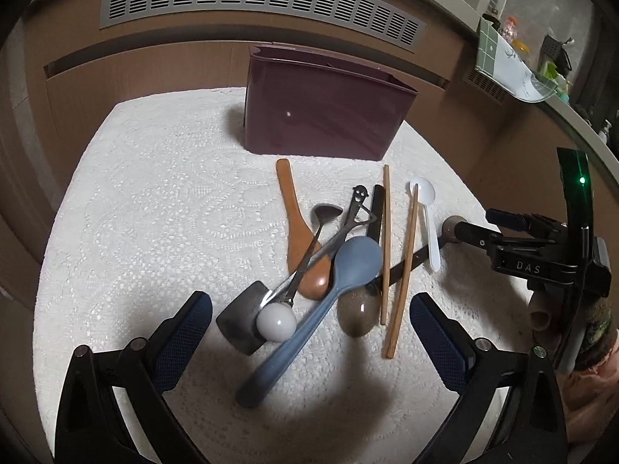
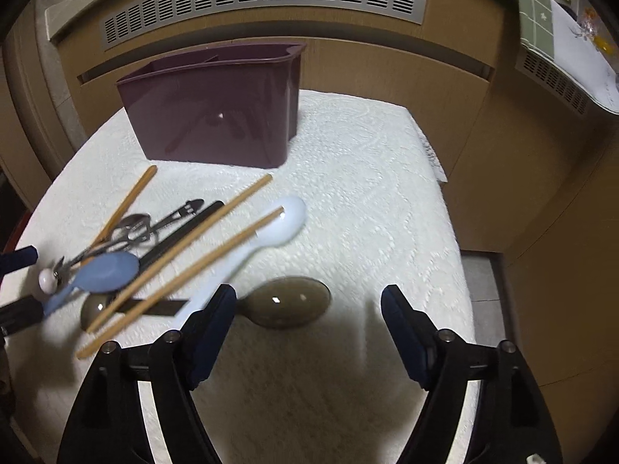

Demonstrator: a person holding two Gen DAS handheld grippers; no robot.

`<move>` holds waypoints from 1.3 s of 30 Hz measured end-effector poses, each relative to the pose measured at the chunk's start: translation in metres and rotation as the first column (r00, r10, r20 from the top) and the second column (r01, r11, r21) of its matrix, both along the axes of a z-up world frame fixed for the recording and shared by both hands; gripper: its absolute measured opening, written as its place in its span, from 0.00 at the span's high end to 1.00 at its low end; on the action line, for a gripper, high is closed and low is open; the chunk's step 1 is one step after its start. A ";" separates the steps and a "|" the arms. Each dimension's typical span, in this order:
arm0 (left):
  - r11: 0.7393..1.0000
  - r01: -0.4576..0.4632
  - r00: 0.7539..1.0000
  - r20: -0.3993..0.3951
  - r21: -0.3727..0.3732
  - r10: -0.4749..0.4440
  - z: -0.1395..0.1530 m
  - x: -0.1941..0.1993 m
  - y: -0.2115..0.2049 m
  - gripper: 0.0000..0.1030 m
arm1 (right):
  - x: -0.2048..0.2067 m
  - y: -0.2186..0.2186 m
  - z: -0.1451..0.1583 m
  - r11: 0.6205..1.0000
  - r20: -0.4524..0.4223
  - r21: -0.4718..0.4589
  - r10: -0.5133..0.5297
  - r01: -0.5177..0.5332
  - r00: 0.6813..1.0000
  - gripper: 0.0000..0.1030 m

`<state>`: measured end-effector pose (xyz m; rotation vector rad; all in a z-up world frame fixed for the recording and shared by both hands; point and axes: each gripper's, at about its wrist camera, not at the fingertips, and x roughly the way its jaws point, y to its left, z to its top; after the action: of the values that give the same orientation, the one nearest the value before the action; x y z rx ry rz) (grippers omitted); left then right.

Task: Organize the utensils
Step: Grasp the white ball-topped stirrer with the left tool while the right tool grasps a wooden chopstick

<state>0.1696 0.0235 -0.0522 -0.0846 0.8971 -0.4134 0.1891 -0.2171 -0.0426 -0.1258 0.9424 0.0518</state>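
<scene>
Directly ahead of the left claw (image 1: 309, 324), between its widely parted fingers: a tangled pile of utensils on the white lace-covered worktop (image 1: 147, 201). Nearest the claw, blue spoon (image 1: 329, 294) lying diagonally, handle toward the claw, bowl resting over a wooden spoon (image 1: 305, 247) and a smoky translucent spoon (image 1: 358, 315). Just left of the blue handle, black spatula (image 1: 241, 317) with a white-knobbed metal tool (image 1: 276, 323) on top. Toward the right finger, two wooden chopsticks (image 1: 402, 278); beyond them, white plastic spoon (image 1: 427, 216). Further ahead, well apart from the pile, maroon divided holder (image 1: 321, 116), upright, open side up, presumably the destination. Nothing clamped; fingers spread, apparently to straddle the blue handle. Ahead of the right claw (image 2: 309, 317): fingers likewise apart and empty, tilted downward over a second smoky spoon (image 2: 288, 301), whose bowl lies between them, likely the chosen pick since it lies clear of the heap. Left of this claw, chopsticks (image 2: 185, 255) crossing the white spoon (image 2: 271, 232). No utensil visibly sorted yet; overlaps suggest lifting top items first.
</scene>
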 end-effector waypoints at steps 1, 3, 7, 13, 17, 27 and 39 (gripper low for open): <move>1.000 -0.001 1.000 -0.004 0.007 0.001 0.001 -0.001 0.001 0.09 | -0.003 -0.002 -0.001 1.000 0.005 -0.003 -0.004 0.004 1.000 0.26; 0.999 -0.005 1.000 -0.013 0.041 0.006 0.001 -0.003 0.000 0.27 | -0.007 -0.006 -0.003 1.000 0.010 0.006 -0.011 0.011 1.000 0.26; 0.995 -0.008 1.000 -0.023 0.098 0.010 -0.009 -0.001 -0.003 0.43 | -0.009 -0.008 -0.007 0.999 0.011 0.033 -0.020 0.020 1.000 0.26; 0.990 -0.073 0.997 0.001 0.118 0.074 -0.015 0.000 -0.004 0.72 | -0.013 -0.004 0.005 0.998 0.042 0.069 -0.003 0.000 0.999 0.26; 0.991 -0.116 0.991 0.070 0.063 0.112 0.007 -0.006 0.004 0.78 | -0.009 0.001 0.014 0.998 0.072 0.058 -0.002 -0.003 0.997 0.26; 0.987 -0.158 0.958 0.238 -0.027 0.160 0.061 -0.008 0.020 0.78 | 0.041 0.024 -0.003 0.982 -0.101 0.189 0.004 0.015 0.995 0.65; 0.984 -0.151 0.952 0.254 -0.091 0.169 0.068 0.011 0.032 0.78 | 0.083 0.060 -0.016 0.981 -0.145 0.196 0.026 0.003 0.989 0.83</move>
<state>0.1808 0.0559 0.0163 -0.1634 0.6098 -0.2963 0.2717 -0.1572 -0.0590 0.0559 1.0781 0.1666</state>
